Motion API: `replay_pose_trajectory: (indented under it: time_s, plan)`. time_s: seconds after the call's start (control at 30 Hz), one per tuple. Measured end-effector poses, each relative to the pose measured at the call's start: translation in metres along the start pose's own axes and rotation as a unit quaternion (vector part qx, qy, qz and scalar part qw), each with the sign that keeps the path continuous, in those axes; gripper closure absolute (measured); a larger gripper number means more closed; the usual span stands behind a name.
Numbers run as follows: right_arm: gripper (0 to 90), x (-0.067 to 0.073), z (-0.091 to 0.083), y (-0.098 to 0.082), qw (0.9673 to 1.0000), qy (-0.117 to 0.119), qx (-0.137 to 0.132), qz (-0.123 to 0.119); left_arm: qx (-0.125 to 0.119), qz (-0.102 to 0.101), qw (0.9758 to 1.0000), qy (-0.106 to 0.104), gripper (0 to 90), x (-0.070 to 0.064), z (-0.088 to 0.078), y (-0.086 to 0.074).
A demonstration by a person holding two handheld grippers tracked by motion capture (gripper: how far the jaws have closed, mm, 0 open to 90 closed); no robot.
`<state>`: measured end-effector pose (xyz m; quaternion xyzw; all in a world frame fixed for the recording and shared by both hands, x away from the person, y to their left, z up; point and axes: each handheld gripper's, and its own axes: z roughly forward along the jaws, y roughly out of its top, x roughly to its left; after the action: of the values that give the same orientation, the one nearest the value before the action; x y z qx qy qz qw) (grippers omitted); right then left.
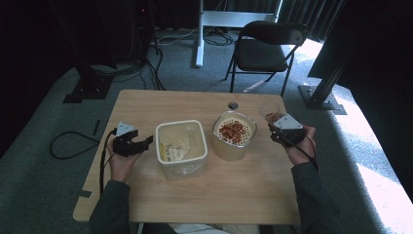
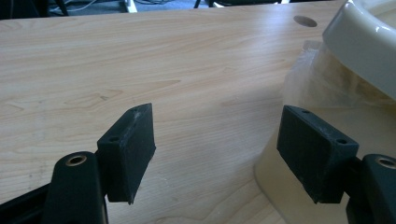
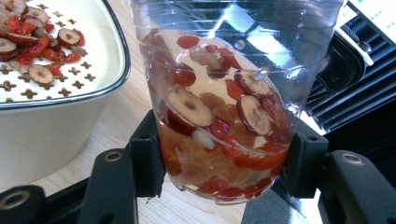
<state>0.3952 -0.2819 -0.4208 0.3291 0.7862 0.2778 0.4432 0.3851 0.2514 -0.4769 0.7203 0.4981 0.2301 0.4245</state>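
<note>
A clear plastic cup [image 3: 224, 107] holds red berries and sliced dried fruit, and my right gripper [image 3: 224, 163] is shut on its lower part, both pads pressed to its sides. In the high view that cup [image 1: 272, 115] sits at the table's right, in front of the right gripper [image 1: 278, 131]. Left of it stands a cream container with a perforated strainer [image 1: 234, 134] carrying more of the red fruit [image 3: 28, 46]. My left gripper [image 1: 146, 142] hovers low over the wood with jaws apart and nothing between them [image 2: 217, 154], just left of a square cream tub [image 1: 181, 147].
The square tub [image 2: 364, 51] has a plastic liner and some packets inside. The wooden table [image 1: 195, 195] has a small round hole [image 1: 233, 105] near its far edge. A folding chair [image 1: 265, 48] and cables lie on the floor beyond.
</note>
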Motion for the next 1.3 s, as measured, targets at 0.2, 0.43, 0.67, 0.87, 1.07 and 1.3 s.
replay_pose_trajectory:
  time_s: [0.2,0.43,0.67,0.87,1.07,1.3]
  plan:
    - [42.7,0.001,0.0,0.005,0.9998,-0.002,0.003,-0.022,0.003,0.001,1.0,-0.001,28.3,-0.002,0.003,-0.002]
    - [42.7,0.003,0.002,0.01,0.9989,-0.003,0.008,-0.047,0.011,0.003,0.9999,-0.004,28.3,-0.004,0.007,-0.004]
    - [42.7,0.005,0.002,0.015,0.9965,-0.008,0.017,-0.082,0.013,0.004,0.9999,-0.007,28.3,-0.005,0.008,-0.006]
    - [42.7,0.007,0.003,0.019,0.9923,-0.017,0.028,-0.12,0.012,0.005,0.9999,-0.008,28.3,-0.005,0.007,-0.006]
    - [42.6,0.008,0.004,0.022,0.9896,-0.018,0.035,-0.138,0.012,0.004,0.9999,-0.008,28.3,-0.005,0.007,-0.007]
    - [42.7,0.012,0.007,0.027,0.9809,-0.022,0.053,-0.186,0.014,0.004,0.9998,-0.01,28.3,-0.006,0.008,-0.007]
